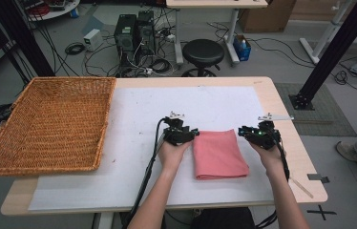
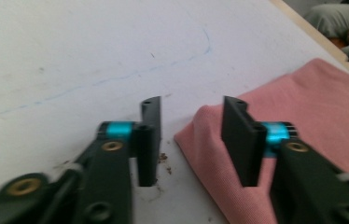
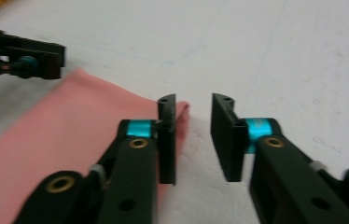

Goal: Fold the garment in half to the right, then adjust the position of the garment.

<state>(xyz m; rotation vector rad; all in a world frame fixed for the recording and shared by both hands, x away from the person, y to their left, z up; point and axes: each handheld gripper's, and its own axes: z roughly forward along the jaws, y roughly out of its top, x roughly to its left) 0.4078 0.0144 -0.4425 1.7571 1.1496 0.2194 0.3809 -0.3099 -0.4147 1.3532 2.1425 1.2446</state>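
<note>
The pink cloth (image 1: 220, 153) lies folded flat on the white mat (image 1: 133, 124) that covers the desk (image 1: 281, 109), squarely between the two hands. Its long axis runs away from the person, toward the far edge. The left hand-held gripper (image 1: 192, 135) sits at the cloth's far left corner, the right hand-held gripper (image 1: 243, 133) at its far right corner, each about equally close. Both stand with jaws parted and nothing pinched. In the left gripper view the cloth's corner lies between the jaws of the left one but untouched; in the right gripper view the corner lies just behind one jaw. The fabric looks soft, a salmon pink, neatly folded with rounded edges. A wicker basket (image 1: 52, 124) waits well apart to the left.
</note>
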